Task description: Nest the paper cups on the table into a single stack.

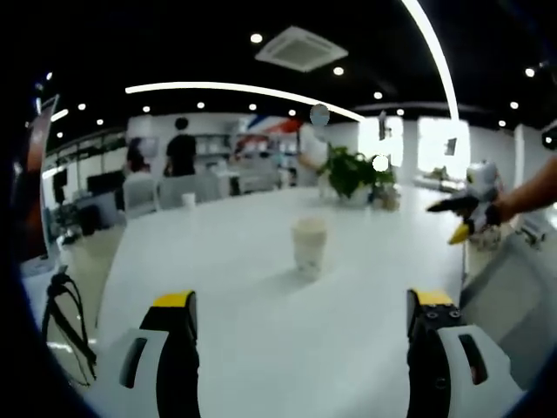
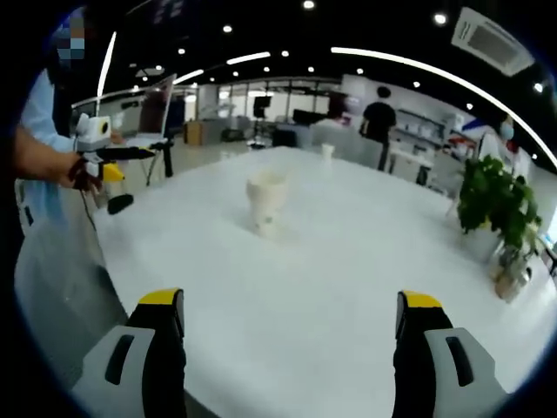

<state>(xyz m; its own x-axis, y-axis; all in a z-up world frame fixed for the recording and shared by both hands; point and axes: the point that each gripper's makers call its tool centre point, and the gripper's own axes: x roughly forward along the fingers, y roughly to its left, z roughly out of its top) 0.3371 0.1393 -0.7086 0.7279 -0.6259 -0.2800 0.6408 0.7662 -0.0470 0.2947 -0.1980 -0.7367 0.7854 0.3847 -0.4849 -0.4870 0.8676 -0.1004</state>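
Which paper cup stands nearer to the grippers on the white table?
The cup stack in the middle of the table, straight ahead of both open grippers. The other, small cup stands far off at the table's far edge, near the chairs.

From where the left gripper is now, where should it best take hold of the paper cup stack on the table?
Probably on the upper wall of the paper cup stack, just under the rim, coming in level from the near side. It stands upright and alone on the white table, and the left gripper already faces it with jaws wide open.
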